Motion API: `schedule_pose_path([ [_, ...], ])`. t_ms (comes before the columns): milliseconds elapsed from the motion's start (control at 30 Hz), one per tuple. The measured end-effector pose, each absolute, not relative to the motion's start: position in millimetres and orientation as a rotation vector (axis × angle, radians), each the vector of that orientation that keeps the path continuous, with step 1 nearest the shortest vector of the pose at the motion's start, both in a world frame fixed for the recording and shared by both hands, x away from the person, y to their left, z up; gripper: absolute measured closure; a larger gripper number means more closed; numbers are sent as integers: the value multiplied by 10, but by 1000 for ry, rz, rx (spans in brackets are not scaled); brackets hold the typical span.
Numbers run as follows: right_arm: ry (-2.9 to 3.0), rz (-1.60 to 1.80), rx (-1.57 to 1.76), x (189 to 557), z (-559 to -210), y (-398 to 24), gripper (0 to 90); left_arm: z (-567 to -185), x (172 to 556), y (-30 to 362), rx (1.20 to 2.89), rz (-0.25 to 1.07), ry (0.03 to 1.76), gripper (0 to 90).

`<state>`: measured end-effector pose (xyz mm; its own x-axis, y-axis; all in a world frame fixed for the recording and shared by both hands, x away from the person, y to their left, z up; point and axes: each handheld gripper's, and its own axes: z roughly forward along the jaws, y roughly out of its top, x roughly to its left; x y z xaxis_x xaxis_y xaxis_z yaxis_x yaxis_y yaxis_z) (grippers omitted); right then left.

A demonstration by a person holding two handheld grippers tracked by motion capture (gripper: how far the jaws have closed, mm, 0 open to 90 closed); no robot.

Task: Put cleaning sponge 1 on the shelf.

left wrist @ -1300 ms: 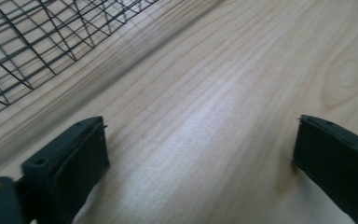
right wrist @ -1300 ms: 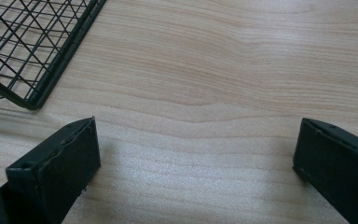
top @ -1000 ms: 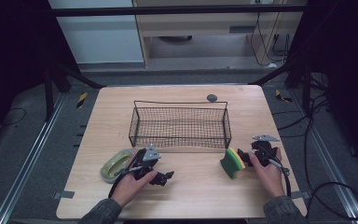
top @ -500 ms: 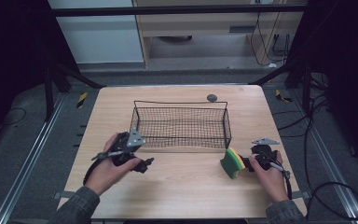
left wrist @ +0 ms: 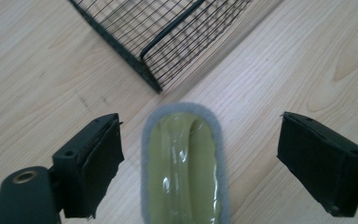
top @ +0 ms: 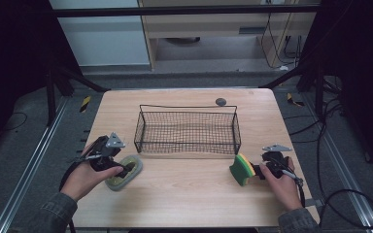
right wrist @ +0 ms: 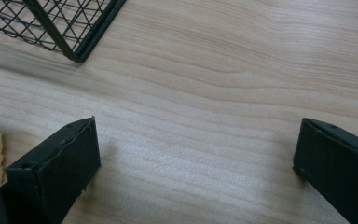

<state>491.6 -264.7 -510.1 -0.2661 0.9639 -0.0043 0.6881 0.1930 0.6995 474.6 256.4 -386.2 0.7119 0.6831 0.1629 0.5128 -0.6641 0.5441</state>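
Our left gripper (left wrist: 200, 163) spreads its jaws wide astride the oval grey-rimmed green scrubber pad (left wrist: 183, 168), whose long axis points toward the black wire basket (left wrist: 168, 37). Our right gripper (right wrist: 196, 168) gapes empty.

A lab-like recording bay: wooden table (top: 184, 194) inside black framing (top: 184, 10), floor cables (top: 349, 199), grey carpet (top: 19, 160).

Bench (top: 184, 194): pale wood with a running grain. Basket (top: 188, 130): black wire in a fine mesh. Oval pad (left wrist: 182, 163): olive-green centre with a grey fuzzy border. Sponge (top: 241, 169): yellow with a green face. Both tongs: black jaws.
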Motion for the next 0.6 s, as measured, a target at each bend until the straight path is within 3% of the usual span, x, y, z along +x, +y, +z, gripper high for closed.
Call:
schedule_pose_path([
  [200,2023,831,1541,4901,-5104,-2640,8,-3863,4756,2626,2484,447,938,133],
  [600,2027,837,1531,4913,-5107,-2630,7,-3967,4825,2627,2604,340,925,245],
])
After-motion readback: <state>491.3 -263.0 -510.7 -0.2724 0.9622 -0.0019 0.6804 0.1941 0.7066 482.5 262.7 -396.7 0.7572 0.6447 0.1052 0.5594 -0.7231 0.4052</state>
